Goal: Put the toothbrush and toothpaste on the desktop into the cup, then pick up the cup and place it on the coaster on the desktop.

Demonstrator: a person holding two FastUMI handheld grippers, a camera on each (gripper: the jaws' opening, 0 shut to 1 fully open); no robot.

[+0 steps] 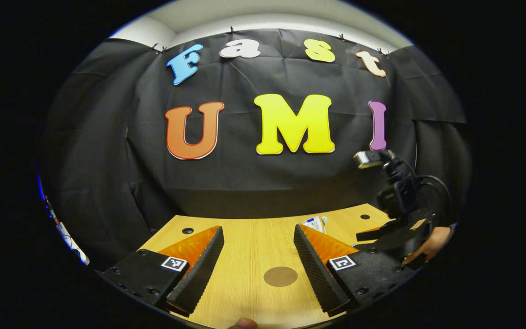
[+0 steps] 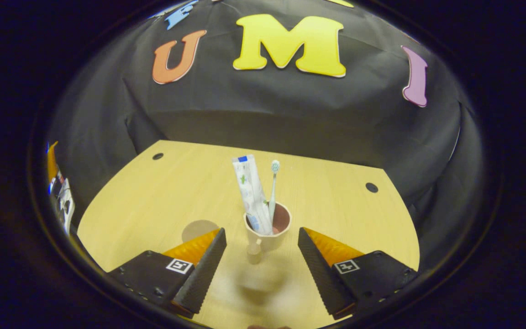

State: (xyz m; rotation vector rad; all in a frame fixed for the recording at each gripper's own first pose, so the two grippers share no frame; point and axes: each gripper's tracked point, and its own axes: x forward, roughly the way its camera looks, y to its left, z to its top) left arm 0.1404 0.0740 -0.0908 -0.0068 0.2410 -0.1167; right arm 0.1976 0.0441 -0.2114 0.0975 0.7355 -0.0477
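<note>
right gripper (image 2: 260, 269) hangs over the desktop (image 2: 345, 201), fingers spread wide, gripping nothing; the cup (image 2: 268, 228) stands upright between and just ahead of its tips, toothpaste (image 2: 251, 192) and toothbrush (image 2: 273, 185) standing inside it; the coaster (image 2: 199, 230) lies bare to the cup's left, apart from it; left gripper (image 1: 258, 269) spread wide too, coaster between its fingers on the wood.
</note>
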